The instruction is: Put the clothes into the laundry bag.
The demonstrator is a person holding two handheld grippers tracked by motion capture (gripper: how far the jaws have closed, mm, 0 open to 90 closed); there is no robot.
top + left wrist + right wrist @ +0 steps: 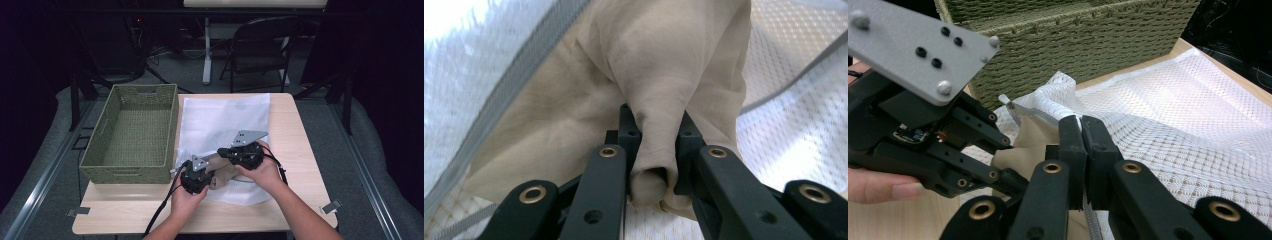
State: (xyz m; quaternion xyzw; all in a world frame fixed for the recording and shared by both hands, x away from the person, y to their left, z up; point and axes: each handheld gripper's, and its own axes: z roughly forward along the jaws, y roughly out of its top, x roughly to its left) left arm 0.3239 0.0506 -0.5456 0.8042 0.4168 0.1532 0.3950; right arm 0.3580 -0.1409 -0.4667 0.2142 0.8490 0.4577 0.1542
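Pinching a bunched fold of the beige cloth [659, 95] with the left gripper [655, 150], pads squeezing it tight. Clamped together on the zippered edge of the white mesh bag [1168, 125], the right gripper [1081, 150]. Cloth half inside the bag mouth at the table's [295, 150] near edge, just beside the green woven basket [132, 135]. Long axis running into the bag, away from the left fingers. Left hand nearer, probably pushing next.
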